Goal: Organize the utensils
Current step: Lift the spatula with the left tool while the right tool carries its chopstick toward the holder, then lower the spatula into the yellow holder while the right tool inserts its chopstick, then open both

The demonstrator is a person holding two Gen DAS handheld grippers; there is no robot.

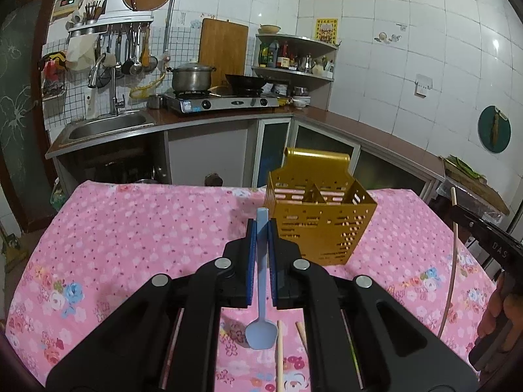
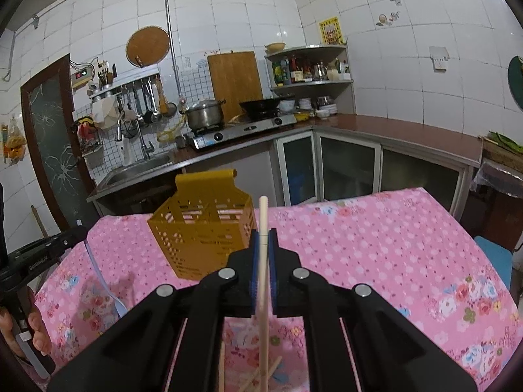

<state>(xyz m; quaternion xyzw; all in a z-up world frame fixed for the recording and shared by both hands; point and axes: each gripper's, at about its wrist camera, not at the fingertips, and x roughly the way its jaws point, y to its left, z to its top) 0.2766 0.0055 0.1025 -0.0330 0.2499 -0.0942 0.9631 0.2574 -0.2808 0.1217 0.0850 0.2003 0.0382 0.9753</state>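
My left gripper (image 1: 261, 228) is shut on a light blue spoon (image 1: 261, 330), handle up between the blue pads, bowl hanging low over the pink cloth. A gold perforated utensil holder (image 1: 322, 222) stands on the table just ahead and to the right of it. My right gripper (image 2: 263, 238) is shut on a pale wooden chopstick (image 2: 263, 294) held nearly upright. The same holder (image 2: 202, 232) sits ahead and to its left. The right gripper with its chopstick (image 1: 452, 261) shows at the right edge of the left wrist view. Loose chopsticks (image 1: 279, 352) lie on the cloth below.
The table with the pink floral cloth (image 1: 130, 245) fills the foreground. Behind it run a counter with a sink (image 1: 108, 124), a gas stove with a pot (image 1: 191, 76), and a corner shelf. A hand (image 2: 36, 330) grips the left tool at the left edge.
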